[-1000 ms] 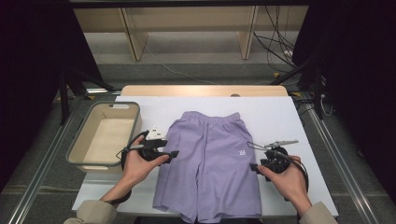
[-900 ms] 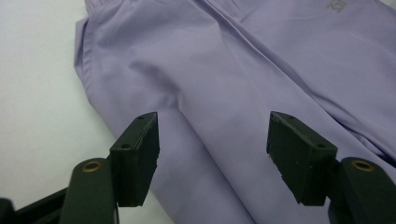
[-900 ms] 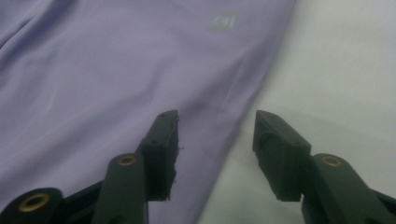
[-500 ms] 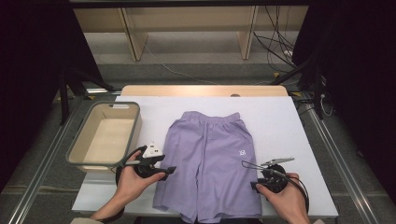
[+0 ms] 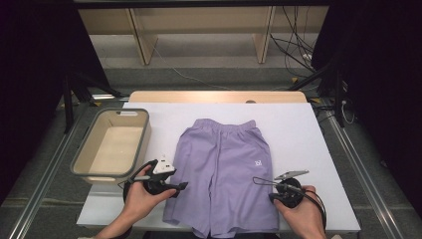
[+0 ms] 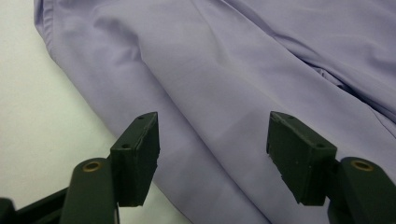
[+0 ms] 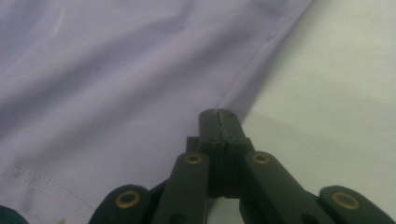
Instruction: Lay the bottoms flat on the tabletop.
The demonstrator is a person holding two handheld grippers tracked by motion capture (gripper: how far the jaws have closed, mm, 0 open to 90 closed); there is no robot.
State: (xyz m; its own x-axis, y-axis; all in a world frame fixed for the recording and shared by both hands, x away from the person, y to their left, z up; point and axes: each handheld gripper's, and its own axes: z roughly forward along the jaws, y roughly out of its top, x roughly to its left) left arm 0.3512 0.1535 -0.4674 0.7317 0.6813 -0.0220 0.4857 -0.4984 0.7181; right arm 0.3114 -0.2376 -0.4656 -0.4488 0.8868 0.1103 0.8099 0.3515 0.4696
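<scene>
Purple shorts lie flat on the white table, waistband at the far side. My left gripper hovers at the outer edge of the shorts' left leg, jaws open. In the left gripper view the left gripper spans the purple cloth without pressing it. My right gripper is at the outer edge of the right leg. Its jaws have just been closing. In the right gripper view the right gripper is pinched together on the hem edge of the shorts.
A beige bin stands at the table's left side, close to my left hand. A wooden strip runs along the far table edge. Bare white table lies right of the shorts.
Both hands have slid toward the near edge of the table, along the shorts' legs. The right gripper's jaws have gone from apart to closed at the hem. The left jaws stay apart.
</scene>
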